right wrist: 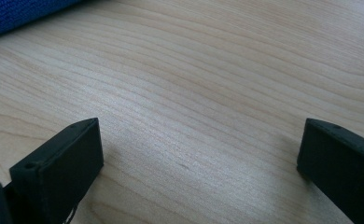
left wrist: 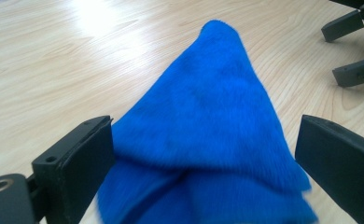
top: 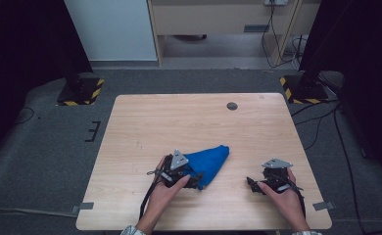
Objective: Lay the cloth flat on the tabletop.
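- The blue cloth (top: 206,164) lies folded to a point on the table (top: 145,122), between the left gripper (top: 191,180)'s spread jaws (not pinched).
- The right gripper (top: 253,184), also spread, waits right of the cloth, holding nothing.
- Risk, as I judge it: pulling back could snag a jaw on the nap and undo the fold.

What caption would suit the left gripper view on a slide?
Open left claw straddling a folded, fuzzy blue cloth lying on the pale wooden table.
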Demonstrator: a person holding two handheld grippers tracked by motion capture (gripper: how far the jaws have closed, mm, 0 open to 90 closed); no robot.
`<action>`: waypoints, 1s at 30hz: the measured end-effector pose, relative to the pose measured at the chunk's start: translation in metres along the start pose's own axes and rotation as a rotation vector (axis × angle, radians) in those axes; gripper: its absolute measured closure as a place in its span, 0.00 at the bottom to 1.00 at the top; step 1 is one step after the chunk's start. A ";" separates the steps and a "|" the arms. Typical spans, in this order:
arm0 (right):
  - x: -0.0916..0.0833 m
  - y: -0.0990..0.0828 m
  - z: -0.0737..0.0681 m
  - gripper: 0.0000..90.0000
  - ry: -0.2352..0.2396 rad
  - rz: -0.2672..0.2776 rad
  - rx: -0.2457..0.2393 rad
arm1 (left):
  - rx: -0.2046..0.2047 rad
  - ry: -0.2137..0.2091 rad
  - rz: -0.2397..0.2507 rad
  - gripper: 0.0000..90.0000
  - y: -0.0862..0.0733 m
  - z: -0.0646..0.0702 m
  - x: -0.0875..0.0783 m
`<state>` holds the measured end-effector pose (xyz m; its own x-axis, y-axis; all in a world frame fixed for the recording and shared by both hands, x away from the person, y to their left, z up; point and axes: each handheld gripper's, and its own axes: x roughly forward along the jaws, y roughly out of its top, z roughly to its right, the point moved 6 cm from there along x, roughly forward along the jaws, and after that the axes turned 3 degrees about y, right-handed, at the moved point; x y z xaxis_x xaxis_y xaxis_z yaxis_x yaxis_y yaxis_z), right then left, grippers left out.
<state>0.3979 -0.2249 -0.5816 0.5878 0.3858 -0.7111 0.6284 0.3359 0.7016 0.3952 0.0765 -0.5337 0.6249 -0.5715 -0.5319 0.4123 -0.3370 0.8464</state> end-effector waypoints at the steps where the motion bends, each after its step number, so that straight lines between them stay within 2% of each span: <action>1: 0.000 0.000 0.000 0.00 0.000 0.000 0.000 | -0.014 0.005 0.003 0.05 -0.002 -0.003 -0.005; 3: -0.001 0.000 0.000 0.04 0.003 0.008 -0.005 | -0.033 0.026 0.005 0.05 -0.006 -0.012 -0.017; 5: -0.003 0.001 0.000 0.14 0.004 0.020 0.000 | -0.049 0.043 0.021 0.06 -0.007 -0.019 -0.025; 6: -0.004 0.002 0.000 0.21 0.009 0.031 -0.008 | -0.049 0.050 0.026 0.07 -0.008 -0.023 -0.029; 8: -0.007 0.006 0.000 0.26 0.020 0.060 -0.007 | -0.048 0.066 0.024 0.07 -0.010 -0.029 -0.035; 10: -0.010 0.014 -0.004 0.37 0.037 0.081 -0.023 | -0.052 0.074 0.018 0.09 -0.013 -0.036 -0.037; 13: -0.015 0.029 -0.017 0.47 0.068 0.109 -0.064 | -0.066 0.086 -0.012 0.14 -0.017 -0.039 -0.037; 15: -0.016 0.039 -0.027 0.53 0.092 0.119 -0.074 | -0.059 0.104 -0.043 0.16 -0.020 -0.040 -0.035; 17: -0.016 0.049 -0.040 0.60 0.119 0.117 -0.096 | -0.033 0.112 -0.070 0.21 -0.023 -0.039 -0.034; 18: -0.014 0.056 -0.050 0.65 0.138 0.114 -0.123 | -0.032 0.116 -0.081 0.24 -0.024 -0.038 -0.033; 20: -0.012 0.063 -0.061 0.71 0.152 0.113 -0.153 | -0.029 0.113 -0.093 0.29 -0.026 -0.038 -0.032; 25: -0.009 0.081 -0.088 0.78 0.216 0.127 -0.184 | -0.016 0.116 -0.121 0.39 -0.029 -0.038 -0.030; 27: -0.005 0.087 -0.099 0.76 0.237 0.123 -0.198 | -0.016 0.121 -0.126 0.43 -0.029 -0.038 -0.030; 30: 0.004 0.094 -0.117 0.68 0.259 0.114 -0.218 | -0.023 0.129 -0.122 0.46 -0.029 -0.039 -0.032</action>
<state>0.4002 -0.0913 -0.5132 0.4814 0.6274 -0.6121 0.4258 0.4430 0.7890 0.3896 0.1340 -0.5422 0.6484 -0.4262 -0.6308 0.5047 -0.3797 0.7753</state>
